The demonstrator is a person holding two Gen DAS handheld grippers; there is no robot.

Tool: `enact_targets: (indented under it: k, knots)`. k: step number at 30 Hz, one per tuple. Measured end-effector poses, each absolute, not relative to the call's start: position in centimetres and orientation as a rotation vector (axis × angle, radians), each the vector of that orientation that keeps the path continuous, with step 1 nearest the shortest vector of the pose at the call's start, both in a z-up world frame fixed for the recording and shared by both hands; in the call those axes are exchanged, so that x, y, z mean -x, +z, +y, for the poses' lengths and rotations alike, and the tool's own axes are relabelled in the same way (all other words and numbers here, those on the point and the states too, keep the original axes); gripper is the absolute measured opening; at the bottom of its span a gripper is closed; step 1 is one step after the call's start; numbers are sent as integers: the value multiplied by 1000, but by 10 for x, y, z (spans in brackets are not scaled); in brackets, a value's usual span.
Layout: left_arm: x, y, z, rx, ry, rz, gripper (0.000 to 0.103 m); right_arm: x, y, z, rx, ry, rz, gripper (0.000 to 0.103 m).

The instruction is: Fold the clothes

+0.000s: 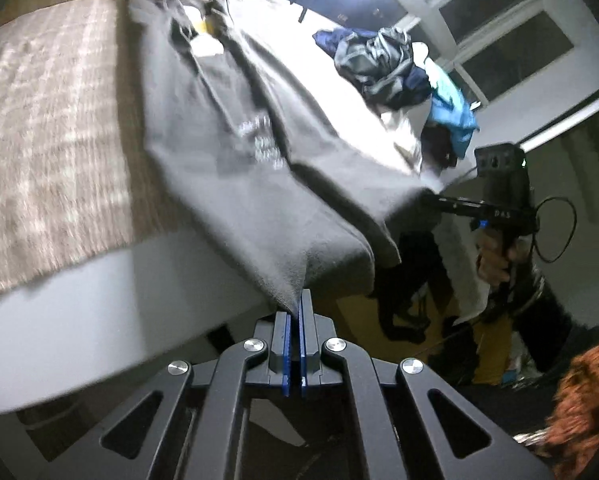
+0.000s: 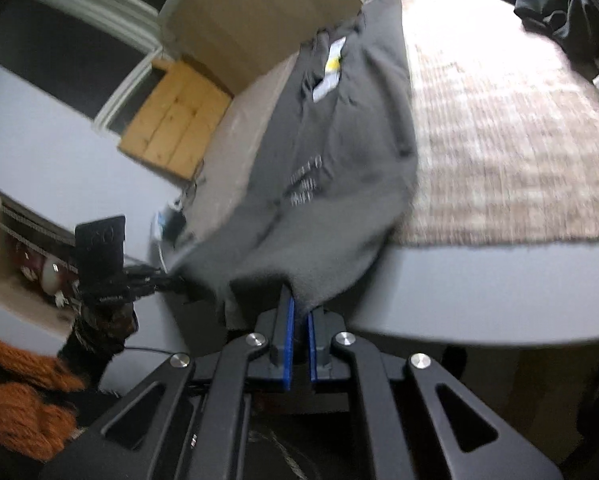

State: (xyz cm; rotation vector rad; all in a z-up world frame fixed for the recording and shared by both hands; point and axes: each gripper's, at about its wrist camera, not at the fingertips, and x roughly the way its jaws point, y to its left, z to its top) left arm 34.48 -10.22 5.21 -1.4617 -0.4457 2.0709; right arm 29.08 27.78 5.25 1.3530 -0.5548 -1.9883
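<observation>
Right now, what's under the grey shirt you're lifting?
Under the grey shirt lies the striped bed cover; the lifted hem, pinched by the left gripper and right gripper, overhangs the bed's edge. The part beneath is hidden.

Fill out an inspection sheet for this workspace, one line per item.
Surface: bed, checked blanket over it.
Job's things: grey shirt lying along the bed, near edge lifted at two corners.
Clutter: clothes pile at the far side.
Grippers: left gripper shut on one shirt corner; right gripper shut on the other.
Cables: black cable looping from the right gripper's handle.
Surroundings: window, wooden box, shelf; orange sleeve.
</observation>
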Motion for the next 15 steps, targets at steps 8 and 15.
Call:
enact_targets:
  k: [8,15]
  knots:
    - [-235,100,-115,1374,2238,-345,2,-167,92,254,-1296,-2000,-481,5]
    - [-130,59,-138,1588,2396,-280,21,-30,51,244,-1529,-1968,-471,23]
